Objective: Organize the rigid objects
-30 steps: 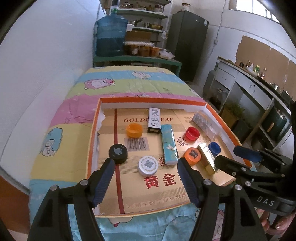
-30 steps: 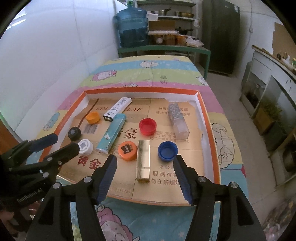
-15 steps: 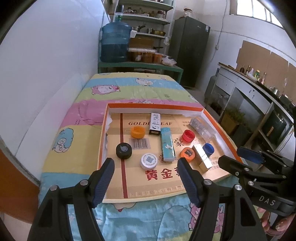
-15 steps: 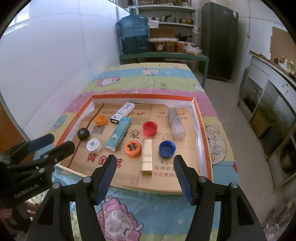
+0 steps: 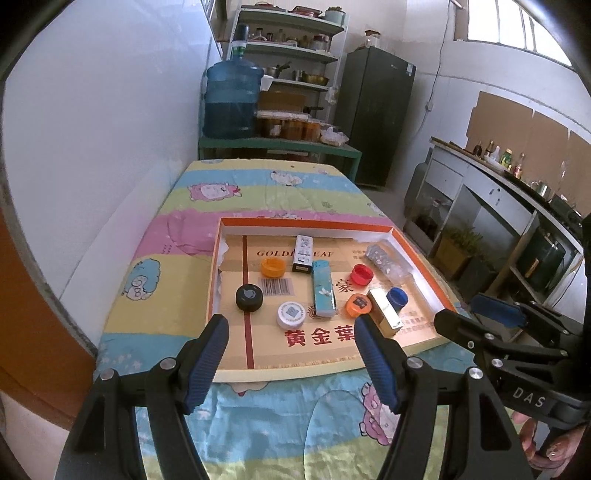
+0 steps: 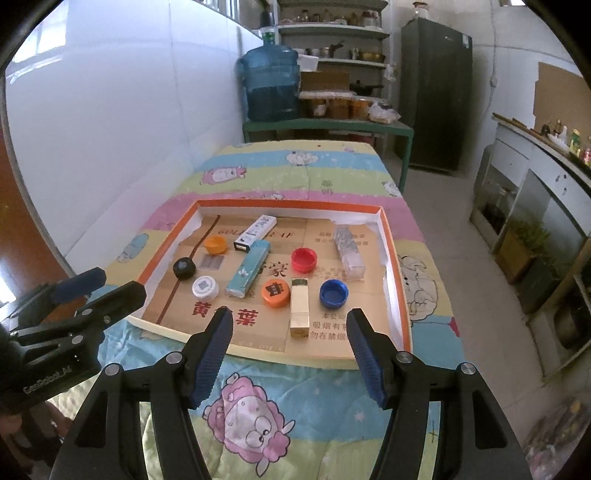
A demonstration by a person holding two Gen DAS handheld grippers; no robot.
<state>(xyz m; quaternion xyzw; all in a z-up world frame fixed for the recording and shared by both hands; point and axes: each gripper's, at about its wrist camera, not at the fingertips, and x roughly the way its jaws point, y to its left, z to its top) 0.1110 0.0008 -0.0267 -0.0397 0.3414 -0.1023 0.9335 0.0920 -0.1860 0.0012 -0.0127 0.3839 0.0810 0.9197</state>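
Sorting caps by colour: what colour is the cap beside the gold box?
Blue cap, clearest in the right wrist view.

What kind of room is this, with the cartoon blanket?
Probably a home kitchen or storeroom. A big blue water jug stands on a green table, shelves hold pots and jars, and a dark fridge stands beside them. Bottles line a counter along the wall.

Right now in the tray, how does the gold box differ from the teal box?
The gold box is shiny and metallic; the teal box is matte with a small white print. The gold box looks shorter and stubbier, the teal box longer and slimmer. The gold box lies near the tray's front edge, the teal box nearer the middle, slanted. Both lie flat on the cardboard, untouched.
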